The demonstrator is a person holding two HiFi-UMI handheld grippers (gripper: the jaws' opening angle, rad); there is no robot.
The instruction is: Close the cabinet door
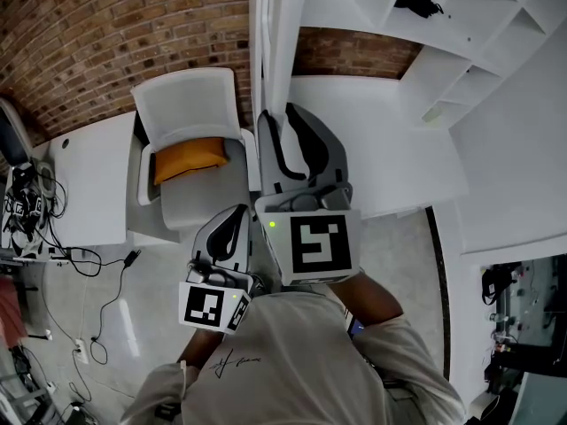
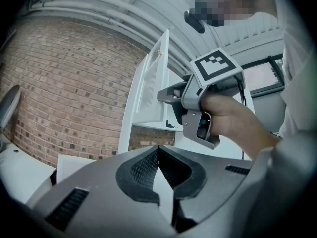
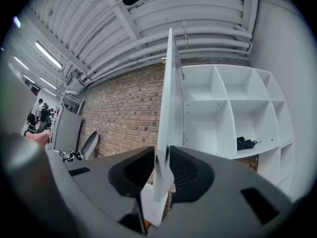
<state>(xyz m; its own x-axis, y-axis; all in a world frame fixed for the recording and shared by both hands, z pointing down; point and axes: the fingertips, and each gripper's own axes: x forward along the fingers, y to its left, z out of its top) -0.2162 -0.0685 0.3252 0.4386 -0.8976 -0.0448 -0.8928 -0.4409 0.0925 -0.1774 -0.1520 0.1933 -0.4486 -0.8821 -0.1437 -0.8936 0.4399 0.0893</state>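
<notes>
Orange cushion on a white chair at far left of the head view, well apart from the work and no part of it. Next rightward, left gripper: jaw tips pressed together, nothing between them, held low and short of the door, pointed up toward the other tool. Then right gripper: jaws set either side of the free edge of the white cabinet door, pinching it near its lower end. Door upright, long axis vertical, seen edge-on from that gripper and standing out from the cabinet roughly square to its front; hinged edge on the far side, at the cabinet's left. Brick wall behind and to the left of the door. Farthest right, open white compartments, one with a small dark object on its shelf. Deciding relation: opening wholly to the right of the door panel, gripper at the near edge, hinge line beyond. Likely call, therefore: a sweep of the held edge rightward along an arc about the vertical hinge line, by the right gripper as the nearer and engaged one; left gripper probably spare. Task judged at its start, door fully open.
</notes>
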